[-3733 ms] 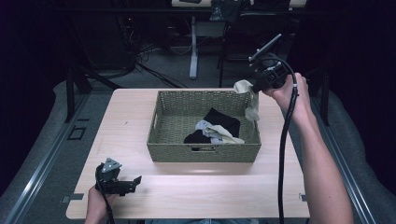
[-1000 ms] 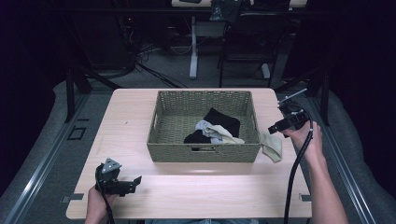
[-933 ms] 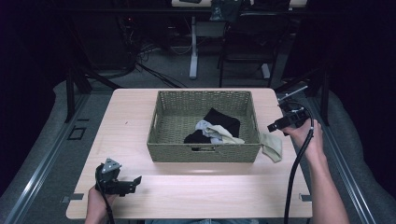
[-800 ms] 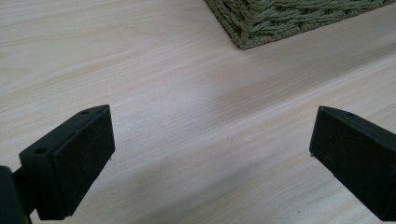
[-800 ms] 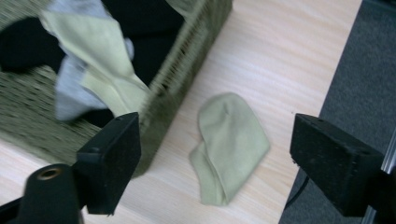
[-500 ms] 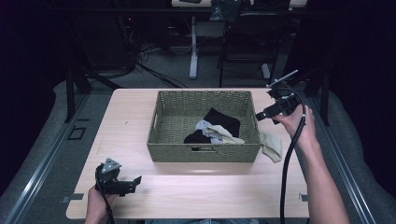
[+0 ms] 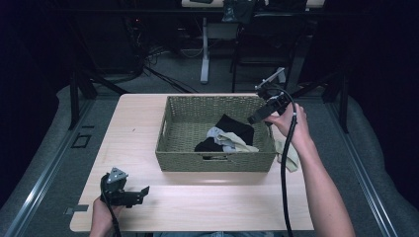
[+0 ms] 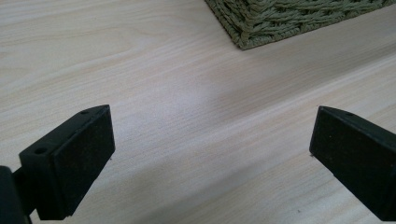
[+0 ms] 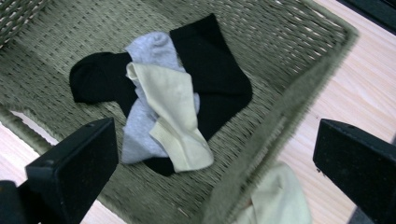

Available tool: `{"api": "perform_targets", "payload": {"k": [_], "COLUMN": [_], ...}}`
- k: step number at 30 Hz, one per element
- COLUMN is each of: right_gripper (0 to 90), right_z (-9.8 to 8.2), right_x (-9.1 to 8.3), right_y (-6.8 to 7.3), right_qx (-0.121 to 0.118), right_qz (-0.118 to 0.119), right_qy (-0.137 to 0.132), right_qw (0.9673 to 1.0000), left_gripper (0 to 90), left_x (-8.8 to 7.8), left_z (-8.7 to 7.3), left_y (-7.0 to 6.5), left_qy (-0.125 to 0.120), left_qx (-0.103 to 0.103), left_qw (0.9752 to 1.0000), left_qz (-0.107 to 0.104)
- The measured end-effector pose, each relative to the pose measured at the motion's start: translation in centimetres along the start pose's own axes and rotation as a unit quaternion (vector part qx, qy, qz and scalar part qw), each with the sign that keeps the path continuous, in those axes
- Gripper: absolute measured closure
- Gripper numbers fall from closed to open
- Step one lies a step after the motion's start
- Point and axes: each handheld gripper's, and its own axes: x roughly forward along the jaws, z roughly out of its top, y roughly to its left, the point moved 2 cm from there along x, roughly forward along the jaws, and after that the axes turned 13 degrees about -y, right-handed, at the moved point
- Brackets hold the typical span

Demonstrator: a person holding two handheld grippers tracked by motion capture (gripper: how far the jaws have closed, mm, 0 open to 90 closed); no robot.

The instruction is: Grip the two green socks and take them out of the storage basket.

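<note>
A green woven basket stands mid-table and holds a black sock, a grey sock and a pale cream sock. Another cream sock lies on the wood just right of the basket. My right gripper hovers over the basket's right rim, open; its jaws have just been opening and nothing is between them. My left gripper rests at the table's front left, open over bare wood.
The light wooden table has free room left of and in front of the basket. A basket corner lies ahead of the left gripper. Dark floor, table legs and cables lie beyond the far edge.
The right gripper carried a cream sock from above the basket down to the table at its right, let it go, then rose and moved back toward the basket rim. The left gripper stayed put.
</note>
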Motion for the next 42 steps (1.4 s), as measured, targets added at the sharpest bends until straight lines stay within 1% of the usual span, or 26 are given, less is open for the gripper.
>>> {"api": "perform_targets", "payload": {"k": [1, 2, 5, 7, 11, 12, 14, 16, 17, 18, 19, 21, 22, 24, 27, 28, 29, 30, 34, 35, 37, 38, 39, 40, 41, 42], "right_gripper": [0.0, 0.0, 0.0, 0.0, 0.0, 0.0, 0.0, 0.0, 0.0, 0.0, 0.0, 0.0, 0.0, 0.0, 0.2, 0.7, 0.9, 1.0, 2.3, 2.7, 5.2, 8.8, 11.9, 13.2, 13.9, 14.5], "right_z": [0.2, 0.3, 0.6, 0.8, 1.0, 1.0, 1.0, 1.1, 1.1, 1.1, 1.1, 1.1, 1.1, 1.0, 0.9, 0.8, 0.7, 0.6, 0.1, -0.1, -0.4, -0.5, -0.7, -0.9, -1.2, -1.4], "right_x": [0.3, 0.5, 1.3, 1.8, 3.0, 3.2, 3.7, 4.1, 4.3, 4.5, 4.6, 5.0, 5.1, 5.5, 6.0, 6.3, 6.5, 6.8, 8.0, 8.3, 8.8, 9.1, 9.4, 9.7, 10.0, 10.3], "right_y": [0.3, 0.5, 1.2, 1.6, 2.3, 2.4, 2.7, 2.9, 3.0, 3.2, 3.2, 3.5, 3.5, 3.7, 3.7, 3.7, 3.7, 3.7, 3.7, 3.7, 3.7, 3.6, 3.6, 3.5, 3.5, 3.3], "right_qx": [-0.006, -0.003, -0.013, -0.016, -0.018, -0.023, -0.026, -0.029, -0.031, -0.021, -0.030, -0.024, -0.027, -0.027, -0.032, -0.028, -0.030, -0.025, -0.028, -0.024, -0.026, -0.028, -0.030, -0.029, -0.025, -0.030], "right_qz": [0.005, 0.009, 0.018, 0.023, 0.033, 0.033, 0.038, 0.041, 0.042, 0.044, 0.046, 0.050, 0.049, 0.051, 0.053, 0.052, 0.056, 0.056, 0.057, 0.060, 0.058, 0.056, 0.061, 0.065, 0.064, 0.065], "right_qy": [-0.003, -0.007, -0.005, 0.001, 0.002, 0.006, 0.008, 0.017, 0.015, 0.014, 0.017, 0.011, 0.019, 0.017, 0.029, 0.024, 0.030, 0.029, 0.041, 0.044, 0.049, 0.055, 0.062, 0.066, 0.067, 0.079], "right_qw": [1.0000, 0.9999, 0.9997, 0.9996, 0.9993, 0.9992, 0.9989, 0.9986, 0.9985, 0.9987, 0.9983, 0.9984, 0.9983, 0.9982, 0.9976, 0.9979, 0.9975, 0.9977, 0.9971, 0.9970, 0.9968, 0.9965, 0.9958, 0.9953, 0.9954, 0.9943], "left_gripper": [0.1, 0.1, 0.1, 0.1, 0.1, 0.1, 0.1, 0.1, 0.1, 0.1, 0.1, 0.1, 0.1, 0.1, 0.1, 0.1, 0.1, 0.1, 0.1, 0.1, 0.1, 0.1, 0.1, 0.1, 0.1, 0.1], "left_x": [0.0, 0.0, 0.0, 0.0, 0.1, 0.0, 0.0, 0.0, 0.0, 0.0, 0.1, 0.1, 0.1, 0.1, 0.0, 0.0, 0.0, -0.1, 0.0, 0.0, 0.0, 0.0, 0.0, 0.0, 0.0, 0.0], "left_z": [0.0, 0.0, 0.0, 0.0, 0.0, 0.0, 0.0, 0.0, 0.0, 0.0, 0.0, 0.0, 0.0, 0.0, 0.0, 0.0, 0.0, 0.0, 0.0, 0.0, 0.0, 0.0, 0.0, 0.0, 0.0, 0.0], "left_y": [0.0, 0.0, 0.0, 0.0, 0.0, 0.0, 0.0, 0.1, 0.0, 0.0, 0.0, 0.0, 0.0, 0.0, 0.0, 0.1, 0.1, 0.1, 0.0, 0.0, 0.1, 0.1, 0.1, 0.1, 0.1, 0.1], "left_qy": [0.000, 0.000, 0.001, 0.000, 0.000, 0.001, 0.001, 0.001, 0.000, 0.001, 0.000, -0.001, -0.001, -0.001, -0.002, -0.002, -0.001, -0.001, -0.002, -0.002, -0.002, 0.000, 0.000, -0.001, 0.000, -0.002], "left_qx": [0.000, 0.000, 0.001, 0.000, 0.000, 0.000, 0.001, 0.001, 0.000, 0.001, 0.000, -0.001, 0.000, 0.000, -0.001, -0.001, -0.001, 0.000, -0.001, -0.001, -0.001, -0.001, -0.001, -0.001, -0.001, -0.001], "left_qw": [1.0000, 1.0000, 1.0000, 1.0000, 1.0000, 1.0000, 1.0000, 1.0000, 1.0000, 1.0000, 1.0000, 1.0000, 1.0000, 1.0000, 1.0000, 1.0000, 1.0000, 1.0000, 1.0000, 1.0000, 1.0000, 1.0000, 1.0000, 1.0000, 1.0000, 1.0000], "left_qz": [0.000, 0.000, -0.001, -0.001, -0.002, -0.001, -0.001, -0.001, -0.001, -0.002, -0.002, -0.002, -0.002, -0.002, -0.003, -0.003, -0.004, -0.003, -0.004, -0.004, -0.003, -0.003, -0.003, -0.003, -0.003, -0.003]}}
